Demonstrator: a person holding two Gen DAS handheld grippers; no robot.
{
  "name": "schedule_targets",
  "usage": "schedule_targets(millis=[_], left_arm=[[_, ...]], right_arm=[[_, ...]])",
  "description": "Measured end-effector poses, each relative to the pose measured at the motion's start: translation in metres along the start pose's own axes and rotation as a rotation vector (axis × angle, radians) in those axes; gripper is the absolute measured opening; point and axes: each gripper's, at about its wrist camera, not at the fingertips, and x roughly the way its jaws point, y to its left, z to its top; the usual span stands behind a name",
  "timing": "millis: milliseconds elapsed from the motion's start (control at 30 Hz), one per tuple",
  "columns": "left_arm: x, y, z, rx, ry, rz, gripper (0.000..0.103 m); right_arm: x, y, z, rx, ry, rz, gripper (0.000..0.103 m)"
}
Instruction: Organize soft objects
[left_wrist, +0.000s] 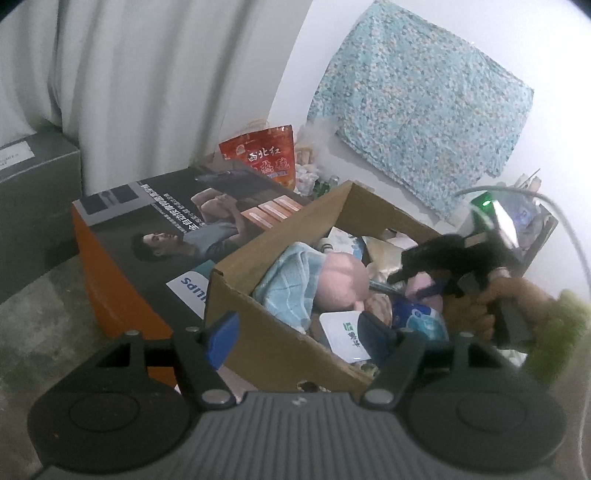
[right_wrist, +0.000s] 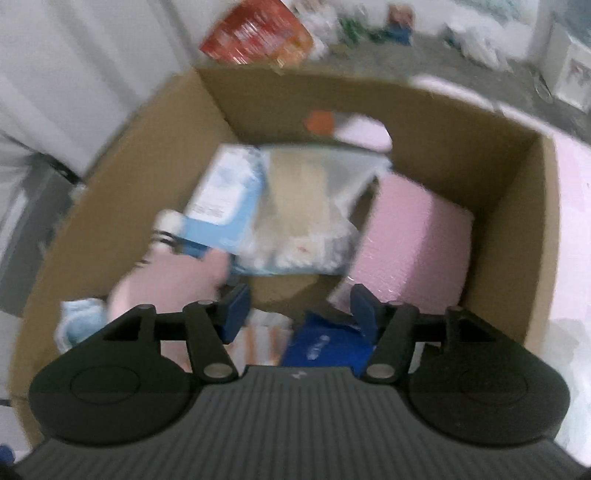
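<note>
Both grippers over the cardboard box (left_wrist: 266, 332) of soft things

Left gripper (left_wrist: 299, 334) and right gripper (right_wrist: 299, 310) stand apart, empty; pink plush (left_wrist: 341, 282) and blue towel (left_wrist: 291, 284) lie against the box's left wall.

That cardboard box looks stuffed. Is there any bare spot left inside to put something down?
Barely. One patch of bare cardboard floor shows between the pink plush, the clear bag and the pink bubble-wrap packet. Elsewhere the cardboard box is crowded, especially its near side, around the blue towel.
</note>
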Motion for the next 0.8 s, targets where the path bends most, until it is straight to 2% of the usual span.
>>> schedule_targets(millis=[100,200,333,533,633,700,800], left_arm=[[-0.002,0.002,0.000,0.007,-0.012,0.010,0.074],[0.002,0.002,0.002,0.005,-0.006,0.012,0.074],[0.005,0.000,0.000,0.005,0.006,0.000,0.074],[-0.002,-0.006,-0.001,0.027,-0.009,-0.001,0.082],[-0.012,-0.008,0.001,0.045,-0.041,-0.003,0.091],[-0.020,-0.012,0.002,0.059,-0.068,-0.009,0.097],[-0.033,-0.019,0.001,0.085,-0.099,-0.026,0.103]], right_arm=[[0.004,-0.002,-0.001,0.017,0.031,0.034,0.061],[0.004,0.002,-0.003,-0.012,0.054,0.018,0.063],[-0.005,0.006,-0.006,-0.022,0.013,0.054,0.064],[-0.065,0.009,-0.012,-0.047,-0.189,0.185,0.066],[-0.122,0.007,-0.033,-0.114,-0.333,0.262,0.076],[-0.161,0.002,-0.052,-0.164,-0.409,0.298,0.088],[-0.213,-0.005,-0.099,-0.244,-0.521,0.299,0.101]])
